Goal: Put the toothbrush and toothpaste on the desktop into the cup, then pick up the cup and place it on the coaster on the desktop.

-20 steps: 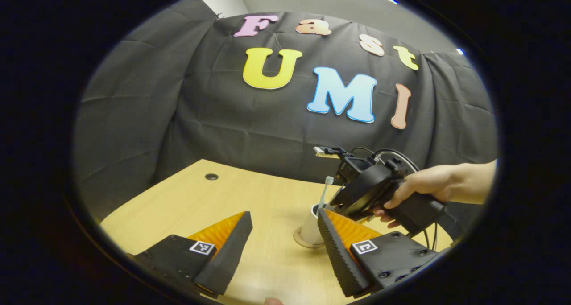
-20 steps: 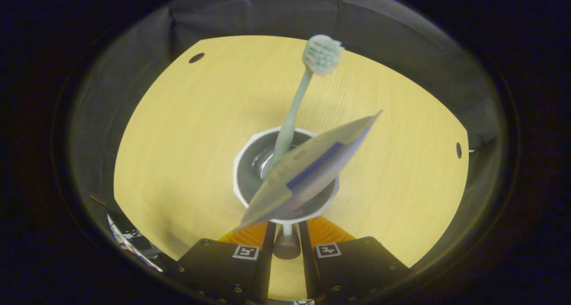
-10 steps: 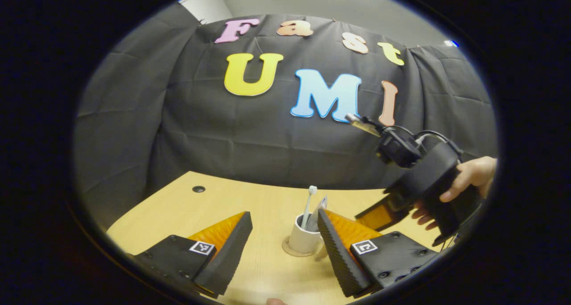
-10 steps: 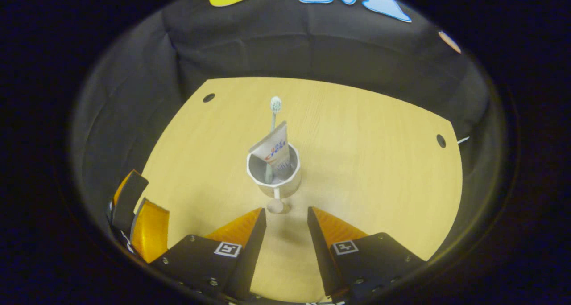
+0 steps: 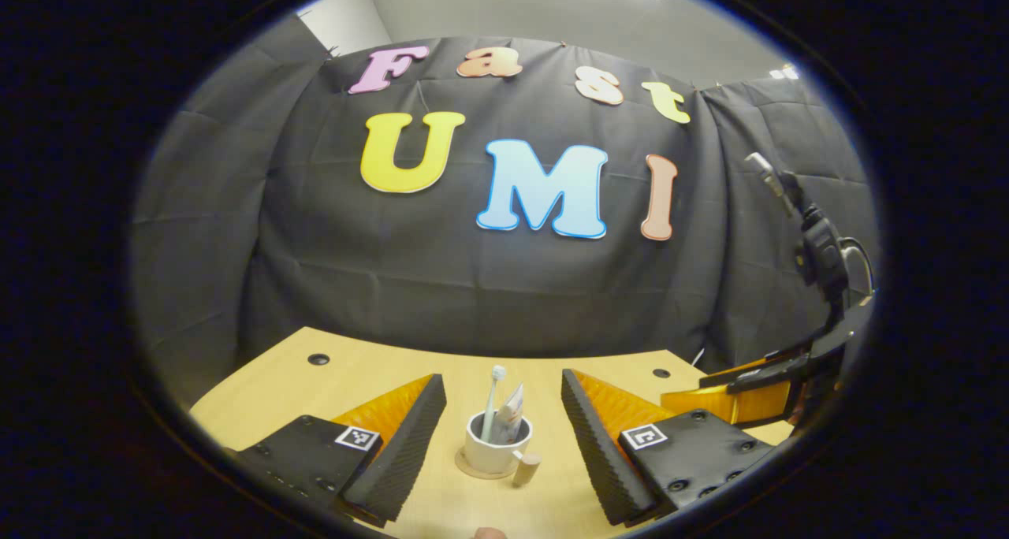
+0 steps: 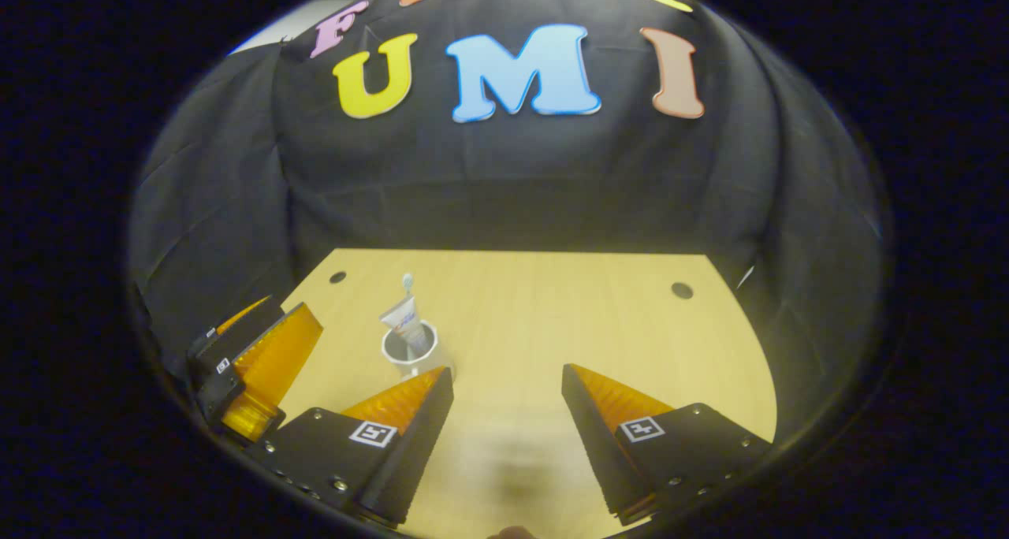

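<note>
Cup point(image 5: 489, 452) on coaster point(image 5: 467, 470), toothbrush point(image 5: 493, 401) and toothpaste point(image 5: 511, 413) inside; left gripper point(image 5: 504, 436) and right gripper point(image 6: 506, 421) both released, empty.

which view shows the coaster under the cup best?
Left gripper view: the coaster shows as a rim beneath the cup, centred between the fingers. In the right gripper view the cup sits farther off and its base is partly hidden.
</note>
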Available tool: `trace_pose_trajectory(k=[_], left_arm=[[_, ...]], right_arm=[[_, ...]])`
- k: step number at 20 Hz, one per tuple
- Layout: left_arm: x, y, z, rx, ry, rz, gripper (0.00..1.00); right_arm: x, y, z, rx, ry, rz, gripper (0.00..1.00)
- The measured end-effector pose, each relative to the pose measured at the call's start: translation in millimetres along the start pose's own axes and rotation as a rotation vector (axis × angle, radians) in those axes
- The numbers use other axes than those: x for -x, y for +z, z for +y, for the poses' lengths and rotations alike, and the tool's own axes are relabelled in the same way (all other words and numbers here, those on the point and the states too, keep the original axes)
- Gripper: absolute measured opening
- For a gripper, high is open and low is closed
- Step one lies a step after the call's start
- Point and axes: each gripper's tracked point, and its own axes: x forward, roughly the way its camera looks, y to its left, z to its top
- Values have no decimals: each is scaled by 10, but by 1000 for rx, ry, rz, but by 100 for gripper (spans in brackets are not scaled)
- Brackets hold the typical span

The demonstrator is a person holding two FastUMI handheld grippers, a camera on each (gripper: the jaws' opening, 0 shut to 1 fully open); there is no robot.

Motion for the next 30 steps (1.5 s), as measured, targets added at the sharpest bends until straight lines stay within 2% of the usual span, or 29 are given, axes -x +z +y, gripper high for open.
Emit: trace_pose_trajectory(k=[1,2,4,7,8,9,10,13,14,15,21,23,30], left_arm=[[1,57,-50,-1,-2,-12,92],[4,118,-98,-2,1,-26,95],[38,209,-190,-1,11,-57,92],[113,300,-240,4,45,-96,95],[147,344,-256,7,53,-111,92],[174,378,-268,8,63,-124,99],[211,389,-267,9,72,-129,95],[273,444,-261,7,80,-145,95],[302,463,-246,3,82,-151,92],[333,477,-232,-1,83,-155,95],[434,534,-117,-18,80,-155,95],[425,521,-68,-24,68,-150,95],[458,558,38,-44,40,-156,95]], right_arm=[[109,100,-100,7,-21,-73,87],[210,219,-219,19,-46,-146,87],[303,361,-356,58,-80,-266,87],[341,388,-408,132,-101,-384,87],[367,411,-406,156,-102,-403,87],[397,433,-368,176,-93,-417,87],[415,429,-339,186,-88,-428,87],[426,423,-261,204,-76,-456,87],[447,435,-243,214,-76,-466,87],[447,436,-241,222,-81,-464,87],[441,411,-50,233,-62,-465,87],[461,432,-52,228,-74,-462,90],[490,517,-36,198,-104,-474,90]])
